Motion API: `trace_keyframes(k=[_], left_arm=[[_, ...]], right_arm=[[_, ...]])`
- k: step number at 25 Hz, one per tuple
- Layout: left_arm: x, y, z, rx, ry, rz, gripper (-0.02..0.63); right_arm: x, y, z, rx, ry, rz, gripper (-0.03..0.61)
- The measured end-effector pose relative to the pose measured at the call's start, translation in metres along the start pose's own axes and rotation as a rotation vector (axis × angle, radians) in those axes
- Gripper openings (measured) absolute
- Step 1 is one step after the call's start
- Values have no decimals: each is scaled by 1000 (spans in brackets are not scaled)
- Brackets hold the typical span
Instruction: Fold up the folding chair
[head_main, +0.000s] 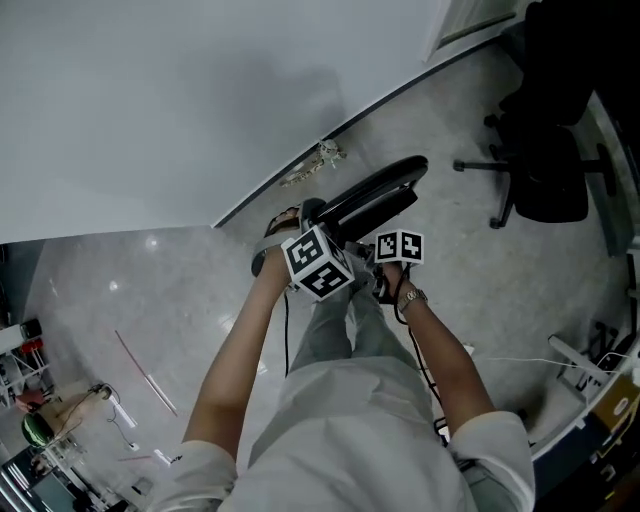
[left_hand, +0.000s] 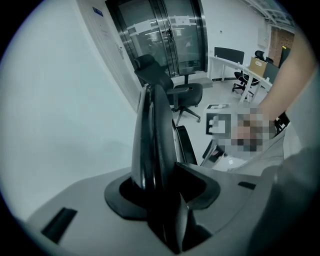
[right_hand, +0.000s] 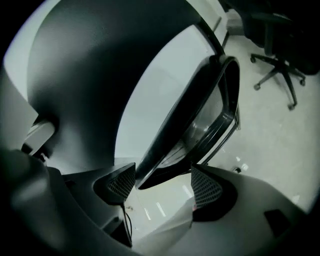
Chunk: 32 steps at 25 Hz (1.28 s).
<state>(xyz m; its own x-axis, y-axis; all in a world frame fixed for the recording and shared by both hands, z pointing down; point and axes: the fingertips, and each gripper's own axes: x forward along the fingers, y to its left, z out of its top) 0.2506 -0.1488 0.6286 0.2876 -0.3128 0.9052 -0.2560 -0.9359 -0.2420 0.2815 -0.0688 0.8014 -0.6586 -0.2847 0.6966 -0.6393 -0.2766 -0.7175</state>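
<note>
The black folding chair (head_main: 375, 195) stands folded flat and edge-on by the white wall. In the left gripper view its thin black edge (left_hand: 152, 135) runs up out of my left gripper (left_hand: 167, 187), whose jaws are shut on it. From the head view the left gripper (head_main: 305, 228) sits at the chair's near end under its marker cube. My right gripper (right_hand: 162, 186) is open; its meshed pads (right_hand: 121, 184) stand apart on either side just below the chair's curved rim (right_hand: 200, 120) without touching it. From above, the right gripper (head_main: 383, 238) is beside the left one.
A black office chair (head_main: 545, 170) on castors stands at the right. The white wall (head_main: 150, 90) runs close behind the folding chair, with small debris (head_main: 315, 165) at its foot. Cables (head_main: 520, 360) and equipment lie at the lower right, and a thin rod (head_main: 145, 372) lies on the floor at left.
</note>
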Motion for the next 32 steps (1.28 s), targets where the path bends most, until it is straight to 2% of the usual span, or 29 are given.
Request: trace_keyframes(k=[3,6,10,13,15,17,23,28,30,32], left_arm=[[3,3,1,-14,-6,-31,172],[0,8,2,-18,-11,-41,170],[-7,8,-2,-21,-14,-54,170],[-10,8,-3,-24,-16,-54,169],[-10,5,-3,-31,-15,-60,162],[-10,2,-1,-35,-14,-61,161],[-9,7,2,-34,-9,-53,161],[-8,17,5,-38,-9,-78,161],[-7,17,7,-46,-5,-103,161],[-7,13,10,-52,-4,-134,160]], right_arm=[[-61,5,7,-244,-14,-13,325],[-131,41,43,-634,-70,-109,324],[-194,132,86,-1160,-154,-208,324],[-200,177,99,-1608,-61,-345,324],[-190,189,102,-1808,56,-405,325],[-176,194,104,-1888,175,-400,324],[-133,181,101,-2027,490,-335,324],[-123,169,109,-2093,623,-236,324],[-122,159,111,-2114,708,-177,319],[-121,149,111,-2141,791,-122,280]])
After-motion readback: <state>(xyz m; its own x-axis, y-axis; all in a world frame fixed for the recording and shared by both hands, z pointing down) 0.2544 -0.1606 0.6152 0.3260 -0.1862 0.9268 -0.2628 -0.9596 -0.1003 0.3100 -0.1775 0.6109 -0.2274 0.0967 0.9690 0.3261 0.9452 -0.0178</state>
